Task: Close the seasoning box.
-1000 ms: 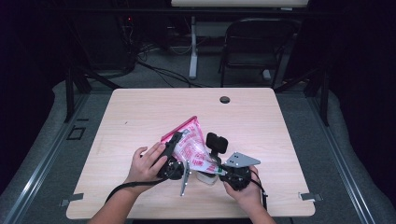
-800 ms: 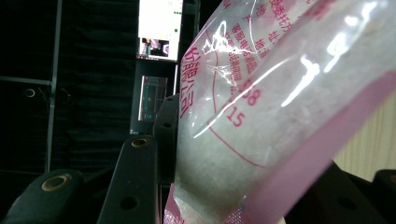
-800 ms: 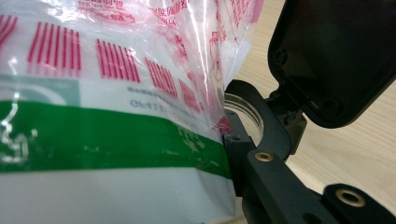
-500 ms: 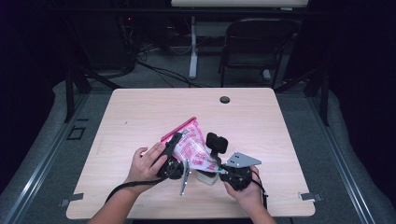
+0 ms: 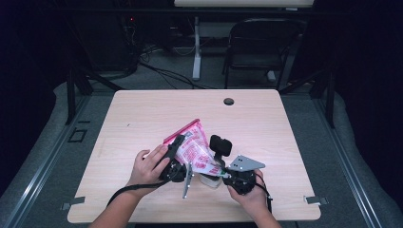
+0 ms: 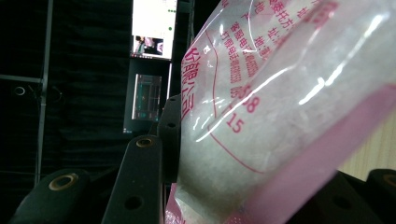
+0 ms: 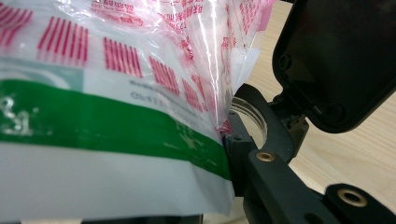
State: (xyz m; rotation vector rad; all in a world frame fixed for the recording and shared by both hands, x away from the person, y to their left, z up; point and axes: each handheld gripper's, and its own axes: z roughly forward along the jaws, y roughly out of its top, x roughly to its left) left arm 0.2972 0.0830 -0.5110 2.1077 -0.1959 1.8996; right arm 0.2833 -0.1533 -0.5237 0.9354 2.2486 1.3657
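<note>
Both grippers hold a plastic bag [image 5: 192, 149] above the bench [image 5: 285, 133]: left gripper [image 5: 177, 151] clamped on its pink edge, right gripper [image 5: 219, 170] seemingly pinching its printed corner. Pulling apart could tear the film.

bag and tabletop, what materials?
Bag: thin clear plastic film, glossy, going by glare streaks and creases under red print; pink strip along its top edge. Tabletop: pale wood-look surface, matte; probably laminate, since the grain looks faint and uniform.
</note>
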